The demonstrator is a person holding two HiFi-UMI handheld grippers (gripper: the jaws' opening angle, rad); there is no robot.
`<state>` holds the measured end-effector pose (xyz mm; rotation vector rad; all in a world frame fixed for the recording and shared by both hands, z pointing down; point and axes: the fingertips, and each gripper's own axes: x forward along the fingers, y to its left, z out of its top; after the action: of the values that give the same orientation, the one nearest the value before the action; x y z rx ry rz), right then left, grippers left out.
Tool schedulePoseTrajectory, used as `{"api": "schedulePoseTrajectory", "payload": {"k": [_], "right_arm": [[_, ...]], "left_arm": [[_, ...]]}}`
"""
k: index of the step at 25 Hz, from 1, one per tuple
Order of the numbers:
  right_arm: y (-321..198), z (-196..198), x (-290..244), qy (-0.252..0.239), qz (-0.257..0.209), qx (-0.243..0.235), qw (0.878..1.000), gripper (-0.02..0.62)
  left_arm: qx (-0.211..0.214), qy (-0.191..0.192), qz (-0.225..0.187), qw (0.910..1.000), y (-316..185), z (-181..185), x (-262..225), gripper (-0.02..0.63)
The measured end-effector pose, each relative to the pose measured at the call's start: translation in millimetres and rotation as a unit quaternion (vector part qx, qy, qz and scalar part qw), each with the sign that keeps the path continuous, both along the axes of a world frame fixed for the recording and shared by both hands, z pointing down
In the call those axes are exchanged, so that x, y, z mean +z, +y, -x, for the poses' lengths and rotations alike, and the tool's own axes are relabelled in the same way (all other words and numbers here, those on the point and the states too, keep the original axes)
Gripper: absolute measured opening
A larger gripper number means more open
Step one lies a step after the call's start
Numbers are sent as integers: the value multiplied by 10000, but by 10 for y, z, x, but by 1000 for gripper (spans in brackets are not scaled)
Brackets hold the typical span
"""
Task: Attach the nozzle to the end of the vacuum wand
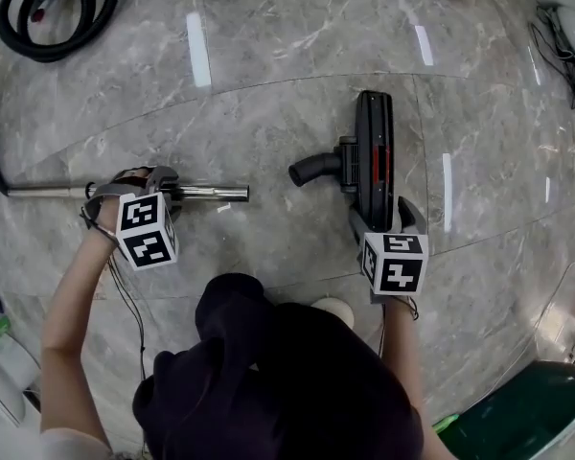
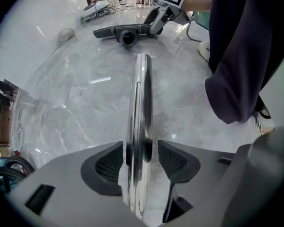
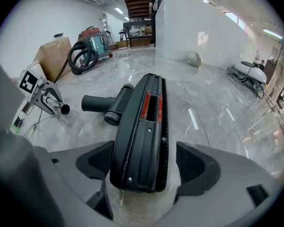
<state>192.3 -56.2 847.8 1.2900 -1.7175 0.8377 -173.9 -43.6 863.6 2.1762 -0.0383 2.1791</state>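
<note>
l tool [image 2: 141, 156] is held open w/ wand [image 2: 142, 93] inside, not gripped; r tool [image 3: 143, 163] is held open round nozzle [image 3: 144, 122], not gripped.

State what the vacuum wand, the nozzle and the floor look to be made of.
Vacuum wand: likely polished, chromed metal; its tube mirrors the surroundings.
Nozzle: probably moulded black plastic, semi-matte, with a red insert and visible screws.
Floor: glossy grey veined stone or stone-look tile; it reflects ceiling lights, and joint lines show.
</note>
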Motion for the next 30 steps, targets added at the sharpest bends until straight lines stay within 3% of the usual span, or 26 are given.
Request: {"api": "schedulePoseTrajectory", "payload": {"k": [4, 9, 12, 17, 19, 23, 30], "right_arm": [[-56, 85, 75, -409, 149, 218, 9988, 399], [-134, 100, 173, -86, 308, 257, 9992, 397], [-139, 87, 190, -221, 374, 368, 9984, 397], [-153, 62, 175, -386, 157, 572, 9975, 394], [-156, 57, 164, -403, 57, 616, 9973, 394], [-178, 68, 139, -429, -82, 697, 9966, 393], [-299, -14, -52, -150, -488, 625, 9967, 393]], "left_arm": [[-18, -24, 10, 10000, -25, -11, 33, 218], [-142, 26, 71, 9999, -1, -21, 100, 216], [-212, -32, 150, 9997, -15, -22, 106, 216], [-200, -96, 314, 9993, -13, -16, 116, 210], [-177, -105, 352, 9992, -37, -16, 112, 159], [-89, -190, 536, 9983, -20, -11, 94, 141], [-217, -1, 766, 9968, -41, -365, -267, 143]]}}
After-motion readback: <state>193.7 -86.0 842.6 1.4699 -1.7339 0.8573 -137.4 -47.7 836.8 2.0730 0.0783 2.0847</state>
